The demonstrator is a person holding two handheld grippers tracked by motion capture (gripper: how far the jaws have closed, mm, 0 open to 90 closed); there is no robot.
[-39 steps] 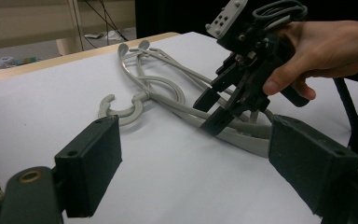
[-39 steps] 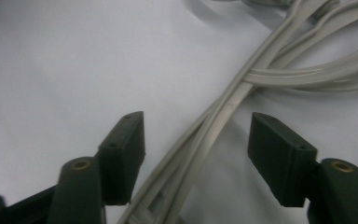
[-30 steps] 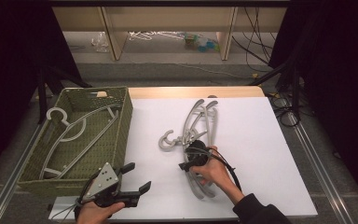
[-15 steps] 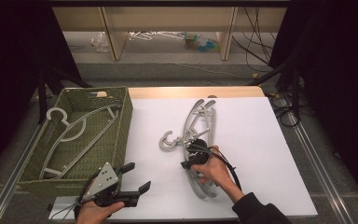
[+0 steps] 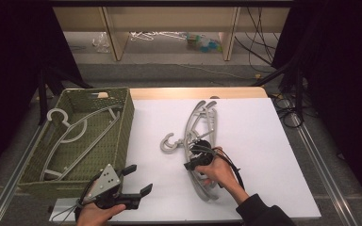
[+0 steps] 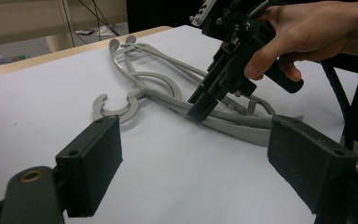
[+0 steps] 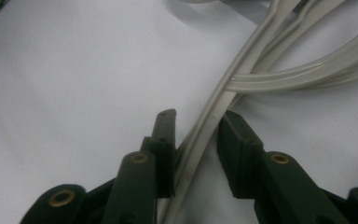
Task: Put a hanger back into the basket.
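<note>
High view: pale grey plastic hangers (image 5: 199,141), curved and overlapping, are lying mid-tabletop (image 5: 273,141); the right tool (image 5: 194,157) is reaching down onto them, while the left tool (image 5: 134,181) is hovering near the green basket (image 5: 122,122).

Left gripper view: the left tool (image 6: 196,154) is gaping wide, holding nothing.

Right gripper view: the right tool (image 7: 196,140), its jaws just closing, is straddling one hanger arm (image 7: 214,112) narrowly, not yet pressing it.
</note>
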